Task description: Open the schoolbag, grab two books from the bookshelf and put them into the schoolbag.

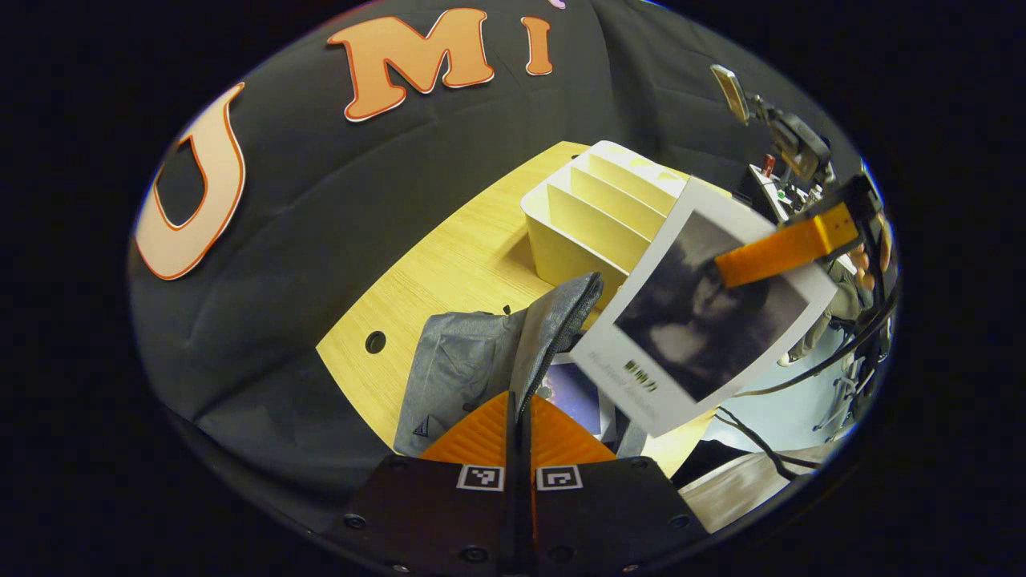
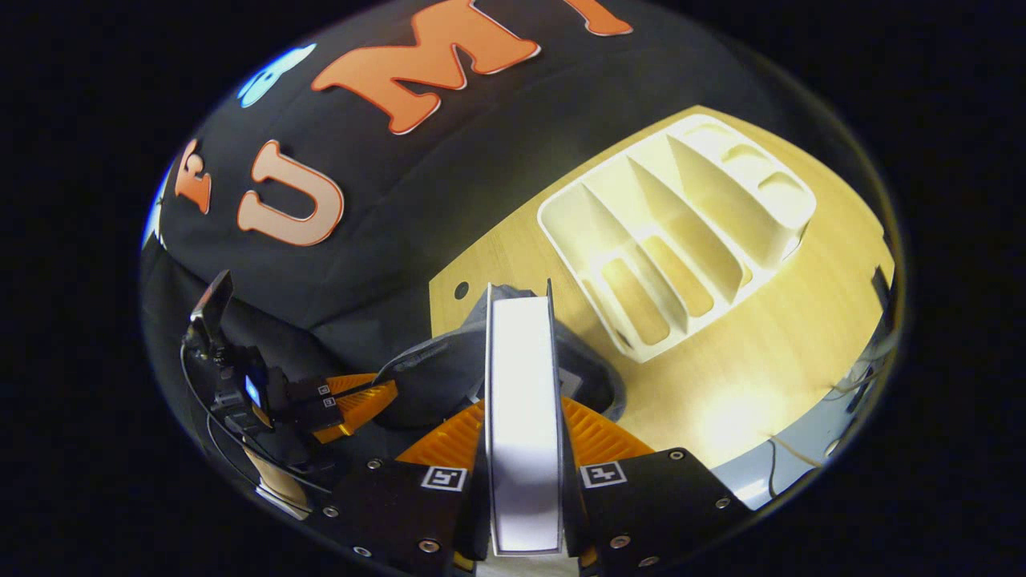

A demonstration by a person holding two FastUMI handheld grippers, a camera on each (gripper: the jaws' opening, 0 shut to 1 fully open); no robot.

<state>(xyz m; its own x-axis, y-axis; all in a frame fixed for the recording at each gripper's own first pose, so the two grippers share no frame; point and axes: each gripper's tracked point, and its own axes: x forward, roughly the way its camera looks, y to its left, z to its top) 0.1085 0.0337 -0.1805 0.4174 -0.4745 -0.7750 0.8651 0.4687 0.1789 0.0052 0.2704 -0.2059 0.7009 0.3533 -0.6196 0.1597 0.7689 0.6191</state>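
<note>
On table (image 2: pixel 769 336), grey bag (image 1: pixel 473 361) upright, mouth open, 1st book (image 1: pixel 573 393) inside. Left gripper (image 1: pixel 519 417) closed tight on bag's opening edge, holding it up. Right gripper (image 2: pixel 523 449) clamped on 2nd book (image 2: pixel 523 401), page edge facing cam; in left gripper view same book (image 1: pixel 705 312) hangs tilted just above bag mouth, not in yet. Shelf (image 2: pixel 681 224) behind bag, near, slots bare.
</note>
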